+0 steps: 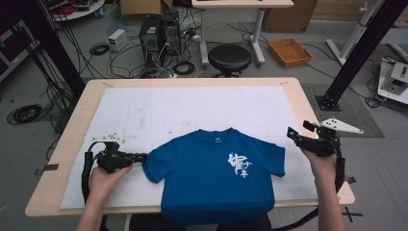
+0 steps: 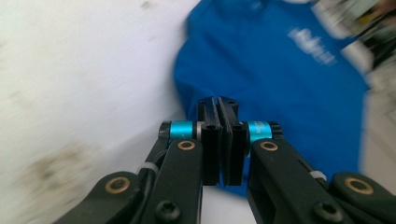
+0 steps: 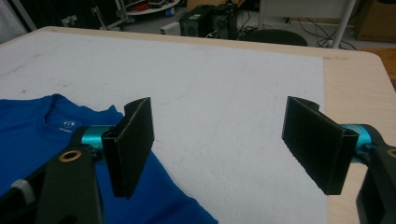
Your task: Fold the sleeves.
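Fingers of the left gripper [image 2: 218,140] are clenched on the sleeve edge of the blue T-shirt [image 1: 216,173], which lies flat on the table [image 1: 308,101]. Right of the shirt, the right gripper [image 3: 219,149] hovers with fingers released. Judging by this, a sleeve fold is starting; next, carry the sleeve inward over the chest.

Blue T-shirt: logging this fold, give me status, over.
Left gripper shut on the T-shirt sleeve edge. Right gripper open, empty, above the other sleeve. Shirt flat, print up, hem over the table edge. Nothing in the way.
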Demonstrator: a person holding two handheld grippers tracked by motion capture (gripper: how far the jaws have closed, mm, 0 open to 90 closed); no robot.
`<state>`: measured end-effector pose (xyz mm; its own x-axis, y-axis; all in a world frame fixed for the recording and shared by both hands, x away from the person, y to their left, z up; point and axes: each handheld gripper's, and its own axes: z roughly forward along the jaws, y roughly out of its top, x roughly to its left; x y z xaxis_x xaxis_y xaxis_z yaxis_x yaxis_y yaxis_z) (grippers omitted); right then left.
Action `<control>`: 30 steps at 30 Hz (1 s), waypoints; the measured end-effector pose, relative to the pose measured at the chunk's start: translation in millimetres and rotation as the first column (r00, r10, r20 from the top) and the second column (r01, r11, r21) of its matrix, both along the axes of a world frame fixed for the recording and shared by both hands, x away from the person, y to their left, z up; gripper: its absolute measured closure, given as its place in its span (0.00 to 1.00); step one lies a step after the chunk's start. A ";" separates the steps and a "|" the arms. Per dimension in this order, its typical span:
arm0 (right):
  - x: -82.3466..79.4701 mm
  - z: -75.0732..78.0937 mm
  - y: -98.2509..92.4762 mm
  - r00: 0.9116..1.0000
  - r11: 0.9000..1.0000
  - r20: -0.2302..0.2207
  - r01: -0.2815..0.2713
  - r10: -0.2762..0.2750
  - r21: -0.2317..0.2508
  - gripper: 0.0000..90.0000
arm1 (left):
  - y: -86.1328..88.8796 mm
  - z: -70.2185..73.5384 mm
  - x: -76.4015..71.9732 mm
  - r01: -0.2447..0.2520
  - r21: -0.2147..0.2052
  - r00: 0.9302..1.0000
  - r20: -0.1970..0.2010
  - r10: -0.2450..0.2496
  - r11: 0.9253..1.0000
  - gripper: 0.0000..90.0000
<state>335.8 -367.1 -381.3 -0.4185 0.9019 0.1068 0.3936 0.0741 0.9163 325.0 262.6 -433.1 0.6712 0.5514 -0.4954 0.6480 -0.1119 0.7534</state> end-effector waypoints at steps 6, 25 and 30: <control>-0.6 2.4 -1.3 1.000 1.000 0.009 0.000 0.000 0.018 0.28 | -35.6 18.1 0.8 0.075 -0.115 0.997 0.030 -0.072 0.991 0.98; 0.0 0.2 -1.0 1.000 1.000 -0.010 0.003 -0.003 0.019 0.28 | -157.4 3.6 21.6 0.132 -0.121 0.990 0.068 -0.125 0.984 0.63; 1.3 -1.5 -3.5 1.000 0.999 -0.030 -0.003 0.004 0.040 0.30 | -135.7 16.1 14.0 0.058 -0.059 0.980 0.193 -0.045 0.997 0.52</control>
